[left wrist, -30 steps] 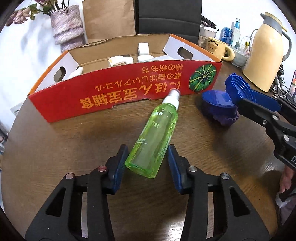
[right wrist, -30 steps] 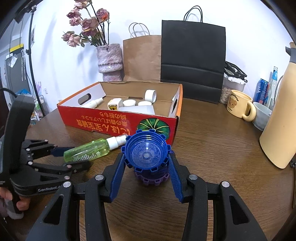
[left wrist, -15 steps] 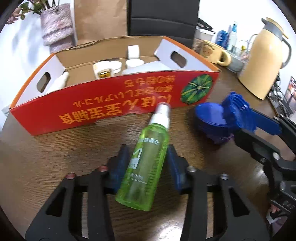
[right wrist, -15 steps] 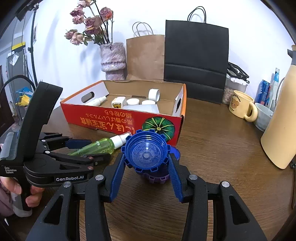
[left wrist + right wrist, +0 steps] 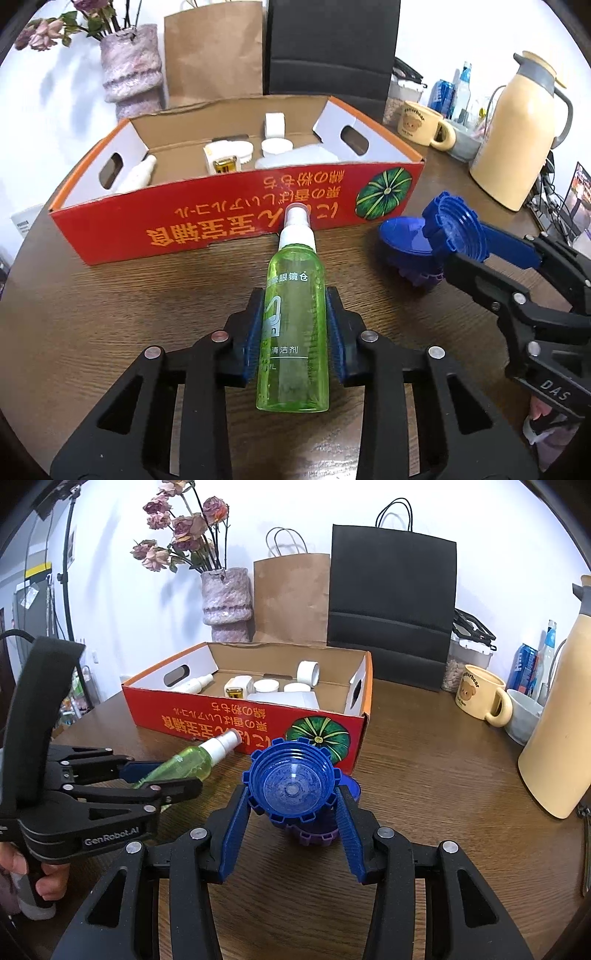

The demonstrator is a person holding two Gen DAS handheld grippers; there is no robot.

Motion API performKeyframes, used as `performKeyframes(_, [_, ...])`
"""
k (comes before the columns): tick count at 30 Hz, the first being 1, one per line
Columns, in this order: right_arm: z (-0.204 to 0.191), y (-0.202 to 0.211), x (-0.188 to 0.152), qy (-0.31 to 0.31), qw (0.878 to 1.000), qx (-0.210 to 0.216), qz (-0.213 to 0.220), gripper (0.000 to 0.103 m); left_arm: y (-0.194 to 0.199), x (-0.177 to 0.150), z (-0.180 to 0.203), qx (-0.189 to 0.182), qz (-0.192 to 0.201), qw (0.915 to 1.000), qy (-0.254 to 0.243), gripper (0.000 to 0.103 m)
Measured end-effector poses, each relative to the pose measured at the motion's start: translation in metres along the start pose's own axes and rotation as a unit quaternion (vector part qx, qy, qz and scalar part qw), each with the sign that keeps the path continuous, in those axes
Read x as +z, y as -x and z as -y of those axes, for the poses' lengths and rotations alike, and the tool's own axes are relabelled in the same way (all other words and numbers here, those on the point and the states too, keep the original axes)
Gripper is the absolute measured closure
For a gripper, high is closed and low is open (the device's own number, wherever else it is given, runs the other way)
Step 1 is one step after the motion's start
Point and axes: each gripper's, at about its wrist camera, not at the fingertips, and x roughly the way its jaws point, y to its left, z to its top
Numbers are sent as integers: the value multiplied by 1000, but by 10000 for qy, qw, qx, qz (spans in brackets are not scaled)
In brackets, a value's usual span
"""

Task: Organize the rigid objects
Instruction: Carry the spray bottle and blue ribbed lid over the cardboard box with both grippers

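A green spray bottle (image 5: 295, 325) with a white nozzle lies along my left gripper (image 5: 295, 295), nozzle toward the red cardboard box (image 5: 236, 229). The jaws are closing, and both blue pads press on the bottle's sides. The right wrist view shows the same bottle (image 5: 184, 762) in the left gripper (image 5: 162, 775), its nozzle near the box front (image 5: 221, 720). My right gripper (image 5: 291, 794) is shut on a blue ridged cap (image 5: 291, 779), tilted above a purple piece (image 5: 317, 834) and a blue dish (image 5: 402, 236). Several white containers (image 5: 275, 146) lie in the box.
A cream thermos (image 5: 517, 129) and a bear mug (image 5: 421, 123) stand at the right of the wooden table (image 5: 110, 314). A vase of dried flowers (image 5: 131, 62), a brown paper bag (image 5: 214, 51) and a black bag (image 5: 328, 48) stand behind the box.
The left jaws have closed onto the green bottle, which has swung from slanted to in line with the gripper. The right gripper and its blue cap have stayed put.
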Motion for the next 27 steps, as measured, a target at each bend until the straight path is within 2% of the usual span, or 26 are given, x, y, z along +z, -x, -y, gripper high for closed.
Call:
performKeyframes(6, [-5,3,1,-17,10000,-8,86,52,23,1,-5,-76,301,9994,144,75])
performKeyframes(13, [-11,4,8,-73,9997,-39,215,52,40,12,-13,9,582,9978,312,75])
performKeyframes(27, [-25,9,45,-105,9986,-28,515,52,58,47,-42,246,972,9929,643,75])
